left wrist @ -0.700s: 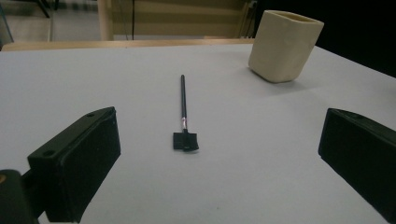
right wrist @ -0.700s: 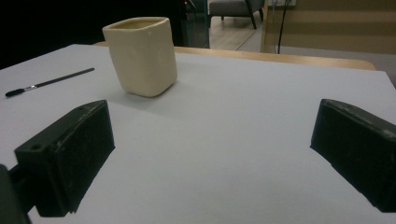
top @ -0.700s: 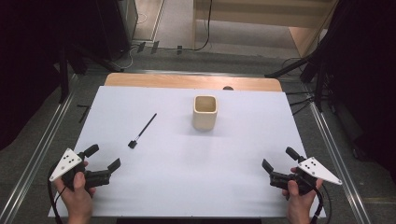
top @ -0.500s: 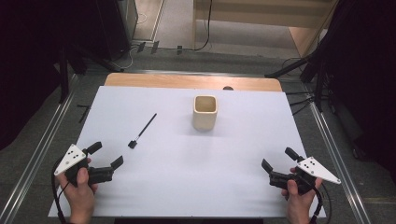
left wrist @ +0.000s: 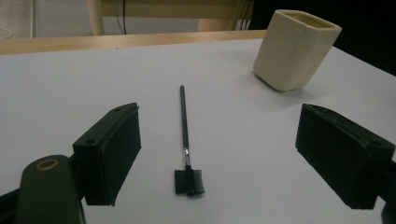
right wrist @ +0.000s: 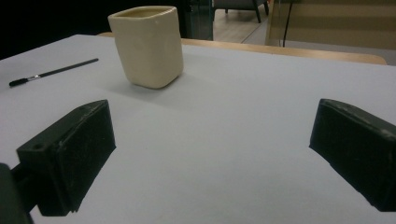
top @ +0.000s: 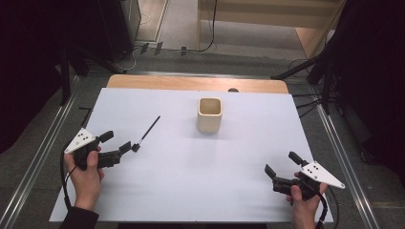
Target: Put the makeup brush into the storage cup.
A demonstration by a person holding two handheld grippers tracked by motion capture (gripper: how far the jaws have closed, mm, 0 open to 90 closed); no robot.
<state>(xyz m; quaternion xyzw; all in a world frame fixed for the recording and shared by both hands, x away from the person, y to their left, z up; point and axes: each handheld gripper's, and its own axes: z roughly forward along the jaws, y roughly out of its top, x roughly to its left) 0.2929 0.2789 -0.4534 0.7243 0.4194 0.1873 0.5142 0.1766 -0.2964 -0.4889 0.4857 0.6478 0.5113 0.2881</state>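
A thin black brush [top: 147,133] [left wrist: 185,132] lies flat on the white table [top: 191,191], its flat head nearest my left gripper. A cream square cup [top: 209,114] [left wrist: 293,49] [right wrist: 147,45] stands upright near the table's middle back. My left gripper [top: 116,144] [left wrist: 219,156] is open just short of the brush head, which lies between the jaws in the left gripper view. My right gripper [top: 279,169] [right wrist: 210,154] is open at the front right, holding nothing, facing the cup. The brush [right wrist: 51,73] lies left of the cup in the right gripper view.
A wooden strip [top: 196,84] borders the table's far edge. Metal rails [top: 43,157] run along both sides. Dark equipment and cables stand beyond the table.
My left gripper has moved forward and right, up to the brush head. The right gripper has stayed almost still.
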